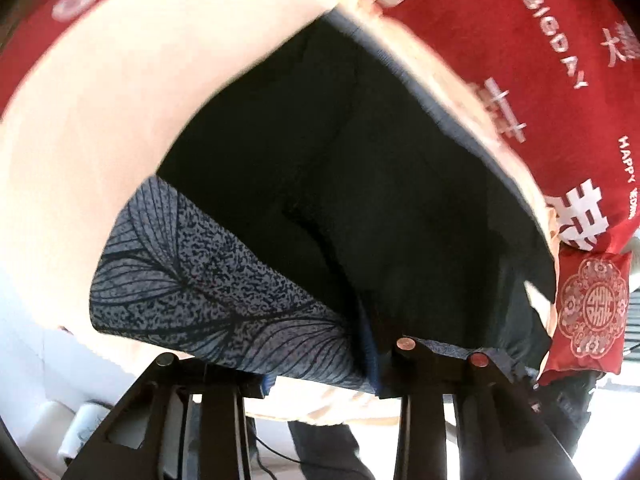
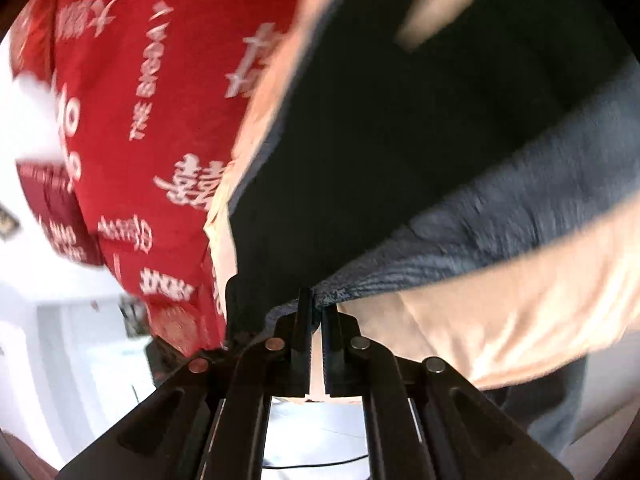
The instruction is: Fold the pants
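Pants (image 1: 360, 160) lie dark on the pale sheet (image 1: 100, 120), near edge lifted off it at both grippers. The right gripper (image 2: 316, 312) is pressed together on a bunch of hem; whether the left gripper (image 1: 320, 364) pinches cloth I cannot tell, its tips are hidden. My worry: the thin bite slips mid-fold, or the sheet comes along, dragging toward the red quilt (image 1: 540, 40).

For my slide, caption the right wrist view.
Right tongs shut on dark pants over peach sheet.
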Available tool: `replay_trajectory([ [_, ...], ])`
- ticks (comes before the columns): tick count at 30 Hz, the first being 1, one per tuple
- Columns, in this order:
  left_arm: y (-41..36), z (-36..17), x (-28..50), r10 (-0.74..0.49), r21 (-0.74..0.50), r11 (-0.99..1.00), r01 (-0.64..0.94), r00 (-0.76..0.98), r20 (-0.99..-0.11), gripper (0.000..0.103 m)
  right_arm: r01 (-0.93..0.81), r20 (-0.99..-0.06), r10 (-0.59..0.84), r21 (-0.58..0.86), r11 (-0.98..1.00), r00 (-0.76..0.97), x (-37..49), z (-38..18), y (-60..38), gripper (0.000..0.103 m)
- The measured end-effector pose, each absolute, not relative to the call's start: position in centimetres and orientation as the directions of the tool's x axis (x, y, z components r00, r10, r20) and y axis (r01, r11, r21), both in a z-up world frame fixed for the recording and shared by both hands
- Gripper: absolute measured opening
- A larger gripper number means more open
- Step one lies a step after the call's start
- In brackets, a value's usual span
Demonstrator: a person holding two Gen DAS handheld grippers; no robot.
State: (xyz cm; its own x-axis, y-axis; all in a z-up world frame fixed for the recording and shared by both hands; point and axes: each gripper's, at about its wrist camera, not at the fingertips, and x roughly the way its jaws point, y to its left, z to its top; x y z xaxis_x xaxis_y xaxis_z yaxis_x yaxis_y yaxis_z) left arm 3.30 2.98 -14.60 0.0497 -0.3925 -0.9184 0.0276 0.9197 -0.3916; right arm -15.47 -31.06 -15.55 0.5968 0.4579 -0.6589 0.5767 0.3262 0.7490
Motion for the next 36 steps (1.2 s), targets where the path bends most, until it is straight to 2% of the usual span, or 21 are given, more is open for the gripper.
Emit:
replay_trajectory([
  [7,-2.5,-8.8,9.6,-0.394,-0.38,0.919,0.106,0.21,-0.895,0.036,0.466,-0.676,0.483,0.735,0.493,0.556,-4.6,-11.2,-36.9,0.005],
  [11,-5.8,-9.9,15.2,-0.361,-0.334,0.932,0.14,0.28,-0.89,0.036,0.425,-0.711,0.498,0.699,0.575,0.496,2.0,-12.5,-40.0,0.005],
  [13,-7.6,-11.9,18.3,-0.306,-0.272,0.95,0.151,0.298,-0.904,0.037,0.419,-0.738,0.502,0.672,0.61,0.451,5.3,-14.8,-41.0,0.005],
  [15,-8.9,-13.7,20.2,-0.235,-0.199,0.969,0.144,0.317,-0.919,0.053,0.425,-0.77,0.493,0.636,0.644,0.404,8.3,-17.2,-41.7,0.006],
  [17,-9.5,-16.2,22.2,-0.145,-0.116,0.988,0.104,0.342,-0.929,0.08,0.439,-0.803,0.474,0.595,0.673,0.363,10.7,-19.9,-42.3,0.006],
  [19,-9.6,-18.2,23.5,-0.099,-0.079,0.994,0.071,0.328,-0.94,0.085,0.451,-0.819,0.468,0.573,0.685,0.331,11.4,-22.1,-42.8,0.006],
  [22,-9.7,-19.7,24.9,-0.07,-0.058,0.997,0.049,0.288,-0.955,0.085,0.463,-0.841,0.46,0.541,0.703,0.285,13.0,-23.7,-43.1,0.007],
  [23,-9.8,-19.2,25.1,-0.062,-0.05,0.998,0.047,0.292,-0.954,0.085,0.47,-0.843,0.463,0.538,0.7,0.274,13.3,-23.5,-43.1,0.012],
  [25,-9.7,-17.1,25.0,-0.056,-0.042,0.998,0.05,0.329,-0.943,0.085,0.45,-0.837,0.463,0.548,0.705,0.293,13.2,-22.0,-42.9,0.039],
  [26,-9.5,-15.9,24.7,-0.05,-0.036,0.998,0.046,0.351,-0.935,0.085,0.424,-0.837,0.452,0.546,0.723,0.307,13.0,-20.8,-42.7,0.06],
  [27,-9.1,-14.5,24.6,-0.043,-0.03,0.999,0.041,0.374,-0.926,0.085,0.393,-0.841,0.433,0.536,0.747,0.324,12.7,-19.3,-42.4,0.064],
  [31,-8.5,-13.1,23.8,0.002,0.021,0.999,0.046,0.384,-0.923,0.085,0.287,-0.821,0.463,0.556,0.78,0.333,11.7,-16.5,-40.0,0.063],
  [33,-9.8,-14.6,23.0,0.01,0.044,0.995,0.095,0.333,-0.943,0.085,0.259,-0.839,0.465,0.533,0.805,0.282,11.9,-17.8,-38.5,0.057],
  [36,-12.3,-18.5,22.3,0.085,0.133,0.98,0.15,0.288,-0.954,0.085,0.268,-0.883,0.424,0.466,0.843,0.201,12.9,-21.5,-37.5,0.053],
])
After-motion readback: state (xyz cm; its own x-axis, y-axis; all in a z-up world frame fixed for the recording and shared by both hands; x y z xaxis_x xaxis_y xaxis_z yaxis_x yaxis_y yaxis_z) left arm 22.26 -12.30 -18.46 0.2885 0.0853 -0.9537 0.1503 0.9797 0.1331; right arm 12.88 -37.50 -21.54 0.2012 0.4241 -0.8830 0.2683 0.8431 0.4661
